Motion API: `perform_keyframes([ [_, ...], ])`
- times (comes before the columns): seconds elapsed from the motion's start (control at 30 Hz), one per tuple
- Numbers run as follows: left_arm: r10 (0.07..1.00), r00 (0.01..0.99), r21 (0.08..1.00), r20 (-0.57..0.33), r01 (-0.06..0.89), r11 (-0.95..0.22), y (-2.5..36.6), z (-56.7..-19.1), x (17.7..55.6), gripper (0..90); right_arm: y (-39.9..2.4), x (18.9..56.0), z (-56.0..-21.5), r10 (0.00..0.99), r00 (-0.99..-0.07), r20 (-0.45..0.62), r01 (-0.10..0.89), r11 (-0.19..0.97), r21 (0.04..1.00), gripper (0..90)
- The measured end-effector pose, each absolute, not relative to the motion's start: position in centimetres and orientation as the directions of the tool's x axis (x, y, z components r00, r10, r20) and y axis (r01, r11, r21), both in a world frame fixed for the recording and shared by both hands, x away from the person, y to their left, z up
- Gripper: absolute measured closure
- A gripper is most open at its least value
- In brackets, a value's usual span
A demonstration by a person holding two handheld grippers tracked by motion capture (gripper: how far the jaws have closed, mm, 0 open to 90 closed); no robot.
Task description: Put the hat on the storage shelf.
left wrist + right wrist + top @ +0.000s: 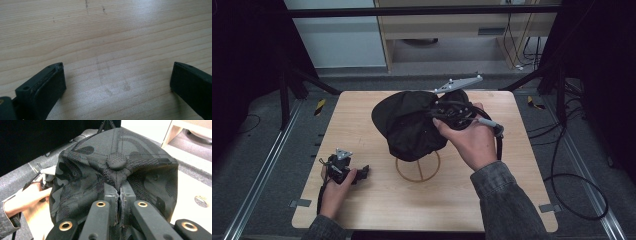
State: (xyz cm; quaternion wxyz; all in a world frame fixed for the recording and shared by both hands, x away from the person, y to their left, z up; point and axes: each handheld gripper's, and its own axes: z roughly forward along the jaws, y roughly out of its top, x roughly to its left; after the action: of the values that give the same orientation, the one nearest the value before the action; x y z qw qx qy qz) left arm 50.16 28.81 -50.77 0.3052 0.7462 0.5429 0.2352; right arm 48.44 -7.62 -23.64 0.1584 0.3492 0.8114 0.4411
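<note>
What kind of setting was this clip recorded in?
Probably a lab data-collection station: a small wooden table inside a black frame, loose cables on grey carpet, and dark curtains either side.

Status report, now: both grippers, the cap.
Right gripper shut on black cap, above wire stand. Left gripper open, resting on table. Nothing blocking.

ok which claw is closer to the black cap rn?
Right. The right claw is shut on the black cap, pinching its fabric near the top button. The left claw rests open on the table, off toward the near-left corner, apart from the cap.
</note>
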Motion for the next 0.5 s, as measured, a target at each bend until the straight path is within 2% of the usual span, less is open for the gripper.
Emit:
perform_keyframes([
  [0.5,0.954,0.300,0.711,0.020,0.667,-0.225,28.82,-50.76,50.16,0.0,-6.96,48.50,-23.93,0.704,-0.709,0.038,0.437,0.396,0.807,87.0],
])
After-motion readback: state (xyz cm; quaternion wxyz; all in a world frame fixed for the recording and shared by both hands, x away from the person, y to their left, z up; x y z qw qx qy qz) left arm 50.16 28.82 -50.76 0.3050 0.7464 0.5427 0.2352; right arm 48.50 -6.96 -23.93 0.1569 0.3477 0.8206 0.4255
